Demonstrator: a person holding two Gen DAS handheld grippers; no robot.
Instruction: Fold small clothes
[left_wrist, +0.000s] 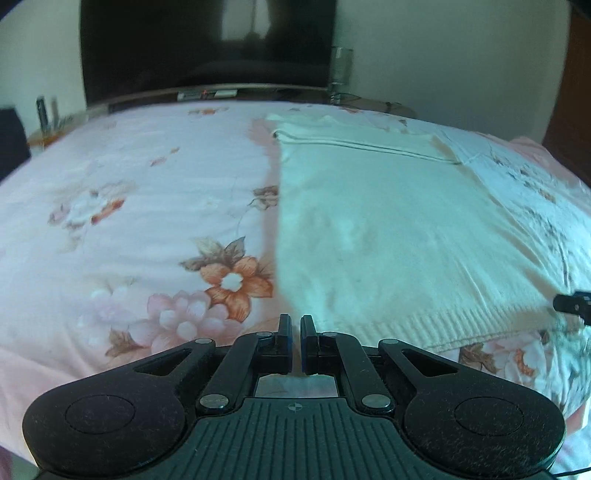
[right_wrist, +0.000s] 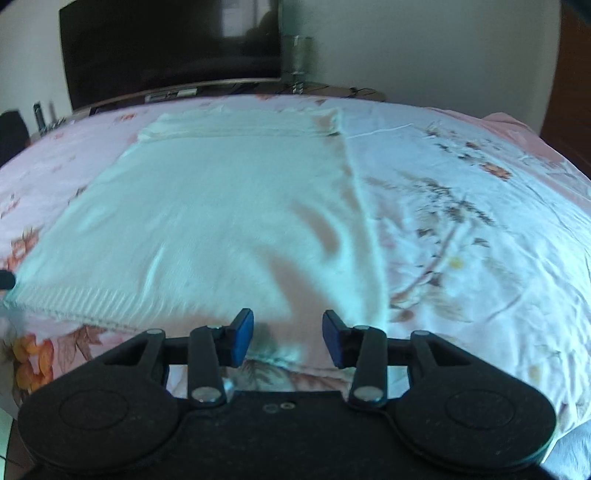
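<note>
Blue rubber pads faced each other across a wide gap on the right gripper (right_wrist: 287, 336), which hung just above the near right corner of the white knitted garment (right_wrist: 221, 221), its fingers apart and holding nothing. The left gripper (left_wrist: 296, 326) hovered at the near left corner, its fingers drawn almost together with only a narrow slit between them and no cloth in it that I could see. The garment lay flat on the floral bedsheet (left_wrist: 129, 184), already narrowed to a long rectangle, its ribbed hem (left_wrist: 461, 325) along the near edge and a folded-over band at the far end.

The step in hand looked like taking both hem corners to carry them toward the far end. To do it well, each gripper should bite the thick ribbing squarely, catching every layer, and both should lift together so the edge stays straight.

The knit looked soft and slightly fuzzy, likely to sag between the grips; the sheet beneath was thin, creased cotton in pink with orange flowers. Beyond the bed stood a dark television (right_wrist: 170, 48) on a low wooden stand (right_wrist: 207, 86).
</note>
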